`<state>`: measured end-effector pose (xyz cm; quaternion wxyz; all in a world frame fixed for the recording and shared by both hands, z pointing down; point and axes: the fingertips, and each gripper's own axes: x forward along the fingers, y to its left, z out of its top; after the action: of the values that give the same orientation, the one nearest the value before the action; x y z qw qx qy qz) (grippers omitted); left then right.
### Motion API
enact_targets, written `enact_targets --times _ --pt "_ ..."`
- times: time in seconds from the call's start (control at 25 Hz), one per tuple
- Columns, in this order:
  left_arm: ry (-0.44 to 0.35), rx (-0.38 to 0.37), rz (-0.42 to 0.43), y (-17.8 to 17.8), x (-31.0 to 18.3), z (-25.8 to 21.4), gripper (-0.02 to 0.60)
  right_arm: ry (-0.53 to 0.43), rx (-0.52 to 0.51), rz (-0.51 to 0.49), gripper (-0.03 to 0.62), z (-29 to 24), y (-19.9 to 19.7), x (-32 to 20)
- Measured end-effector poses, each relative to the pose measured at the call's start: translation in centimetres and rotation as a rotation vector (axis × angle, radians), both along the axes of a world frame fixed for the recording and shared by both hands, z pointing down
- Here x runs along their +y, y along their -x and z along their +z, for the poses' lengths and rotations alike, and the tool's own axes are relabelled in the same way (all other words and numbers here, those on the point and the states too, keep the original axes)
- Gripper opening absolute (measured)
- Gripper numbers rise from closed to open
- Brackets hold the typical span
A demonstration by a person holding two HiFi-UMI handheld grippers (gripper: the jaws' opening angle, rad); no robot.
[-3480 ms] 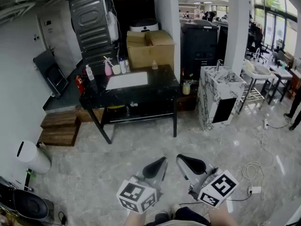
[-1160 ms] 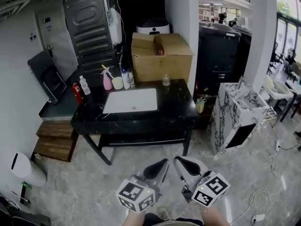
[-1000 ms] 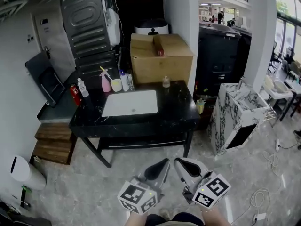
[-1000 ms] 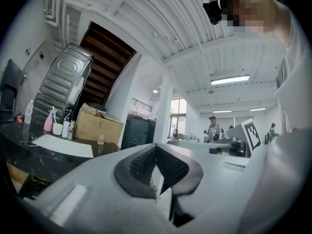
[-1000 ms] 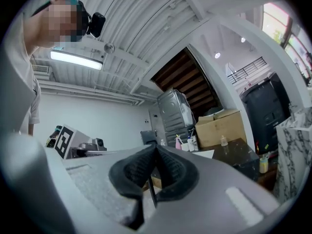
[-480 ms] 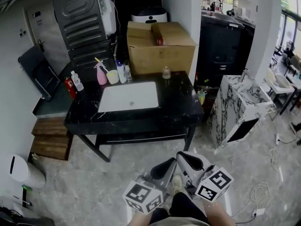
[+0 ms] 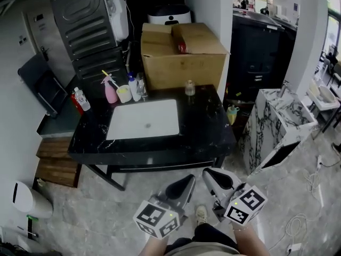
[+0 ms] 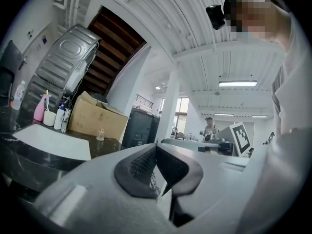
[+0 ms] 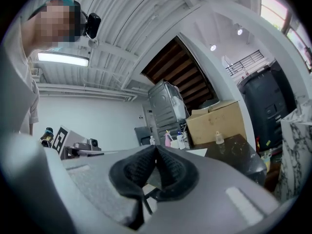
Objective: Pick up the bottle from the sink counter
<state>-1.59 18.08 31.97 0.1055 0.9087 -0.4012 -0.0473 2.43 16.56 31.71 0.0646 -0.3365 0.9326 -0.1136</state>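
The black marble sink counter holds a white basin. Along its back edge stand a pink spray bottle, a white cup, a white bottle with a blue cap and a small clear bottle. A clear water bottle stands off the counter's left end. My left gripper and right gripper hang side by side in front of the counter, short of its near edge. Both are shut with nothing in them. The small clear bottle shows far ahead in both gripper views.
A cardboard box sits behind the counter, with a grey metal appliance at the back left. A marble pedestal sink stands to the right, wooden steps and a white bin to the left. The person's shoe shows below the grippers.
The counter has come nearer and lower in the head view as both grippers travel toward it together. Both stay shut and empty.
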Motion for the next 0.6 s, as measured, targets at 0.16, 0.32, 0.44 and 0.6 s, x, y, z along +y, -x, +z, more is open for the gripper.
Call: enact_targets --times 0.16,0.32,0.44,0.6 --pt "-0.012 -0.006 -0.008 -0.8 -5.3 -0.5 0.006 -0.013 -0.017 -0.036 0.003 -1.0 0.0 -5.0" --pt "-0.033 0.016 -0.058 -0.7 -10.4 -1.3 0.006 -0.029 -0.029 -0.07 0.003 -1.8 -0.2 -9.5" --pt "-0.051 0.034 -0.076 -0.9 -13.7 -1.9 0.006 -0.041 -0.005 -0.078 0.003 -1.8 -1.1 -12.7" --pt "-0.05 0.017 -0.084 -1.8 -17.6 -1.8 0.006 -0.045 0.0 -0.074 0.003 -2.0 -2.6 -16.4"
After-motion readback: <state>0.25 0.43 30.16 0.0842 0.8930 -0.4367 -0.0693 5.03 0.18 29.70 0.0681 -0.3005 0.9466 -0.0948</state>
